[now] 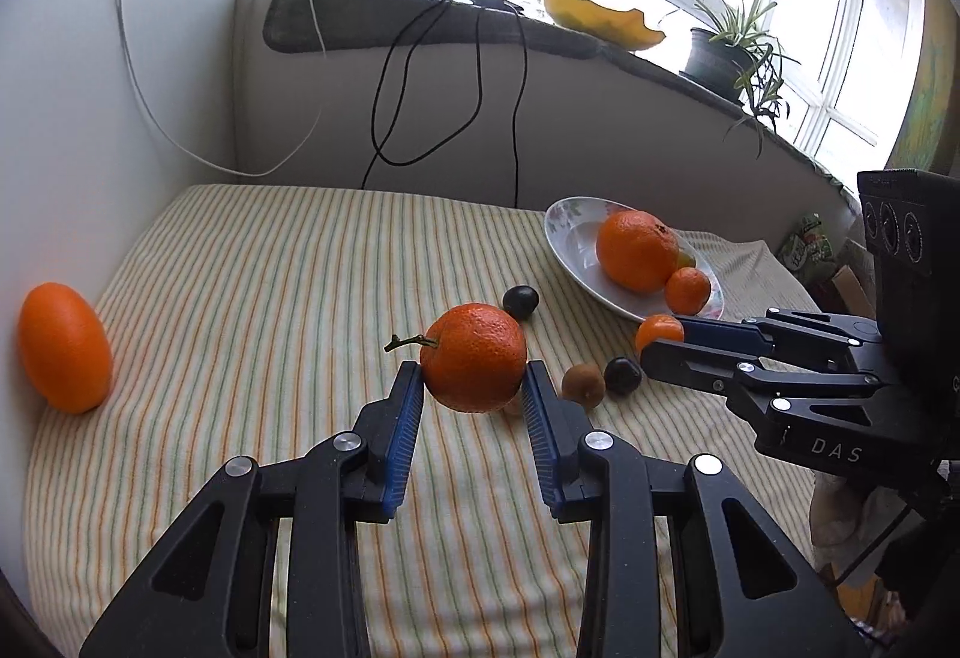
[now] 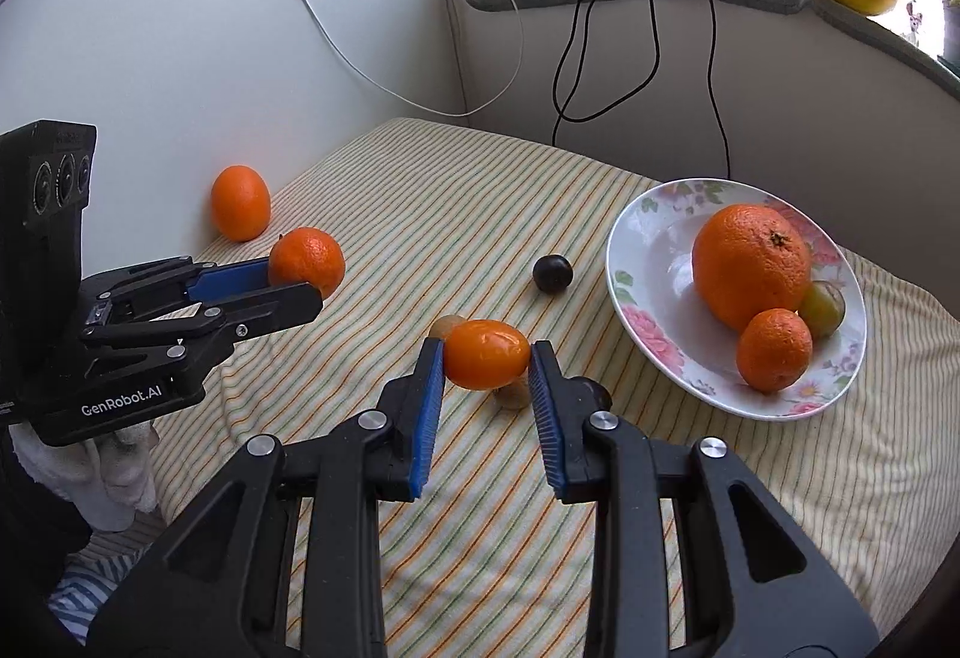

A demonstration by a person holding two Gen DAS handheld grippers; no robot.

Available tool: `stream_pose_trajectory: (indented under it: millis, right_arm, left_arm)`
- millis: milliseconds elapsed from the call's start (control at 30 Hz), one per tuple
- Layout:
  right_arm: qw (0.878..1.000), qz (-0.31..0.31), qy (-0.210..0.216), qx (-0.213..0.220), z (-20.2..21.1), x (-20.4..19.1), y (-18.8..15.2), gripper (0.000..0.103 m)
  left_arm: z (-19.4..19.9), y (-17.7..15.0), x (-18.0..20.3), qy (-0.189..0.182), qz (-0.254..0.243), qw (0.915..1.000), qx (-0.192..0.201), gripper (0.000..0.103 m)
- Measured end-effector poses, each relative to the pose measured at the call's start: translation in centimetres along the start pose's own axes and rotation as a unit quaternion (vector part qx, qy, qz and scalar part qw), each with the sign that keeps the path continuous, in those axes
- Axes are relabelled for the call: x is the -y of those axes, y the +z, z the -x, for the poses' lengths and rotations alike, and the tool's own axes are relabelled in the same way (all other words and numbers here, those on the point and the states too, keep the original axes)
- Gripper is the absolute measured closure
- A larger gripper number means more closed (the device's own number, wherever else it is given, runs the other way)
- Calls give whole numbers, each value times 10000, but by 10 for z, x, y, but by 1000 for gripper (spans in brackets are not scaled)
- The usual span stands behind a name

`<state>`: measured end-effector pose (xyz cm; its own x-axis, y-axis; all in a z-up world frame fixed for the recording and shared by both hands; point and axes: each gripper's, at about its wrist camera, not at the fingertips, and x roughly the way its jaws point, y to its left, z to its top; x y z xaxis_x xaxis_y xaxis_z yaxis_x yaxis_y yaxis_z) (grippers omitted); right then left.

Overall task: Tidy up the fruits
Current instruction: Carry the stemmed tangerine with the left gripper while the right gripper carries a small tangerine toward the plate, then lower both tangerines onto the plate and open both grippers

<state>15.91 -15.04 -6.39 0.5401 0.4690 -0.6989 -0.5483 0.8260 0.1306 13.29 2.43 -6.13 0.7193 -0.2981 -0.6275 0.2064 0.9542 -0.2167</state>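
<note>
Two grippers, left gripper (image 1: 471,379) clamping stemmed mandarin (image 1: 473,356), right gripper (image 2: 487,358) pinching glossy kumquat (image 2: 486,361), striped cloth (image 1: 288,262), floral plate (image 2: 654,262), sunlit windowsill (image 1: 600,42)

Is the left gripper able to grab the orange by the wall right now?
Probably not yet. The left gripper is already shut on a tangerine, so its fingers are full. The orange by the wall lies alone on the striped cloth with nothing around it, so the way looks free once the tangerine is dropped.
</note>
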Motion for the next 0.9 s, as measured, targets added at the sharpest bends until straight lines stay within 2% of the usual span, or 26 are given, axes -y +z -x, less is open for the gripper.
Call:
stream_pose_trajectory:
  millis: [233, 500, 900]
  right_arm:
    - [9994, -232, -199, 153, 7, 28, 5, 73]
    - [9987, -282, -366, 198, 6, 42, 9, 73]
    - [9982, -252, -539, 120, -12, 57, 11, 73]
  left_arm:
    - [-24, 22, 17, -301, -15, 9995, -9, 71]
    - [-53, 40, 34, -543, -95, 9984, -84, 71]
    - [-97, 54, 52, -666, -226, 9971, -294, 71]
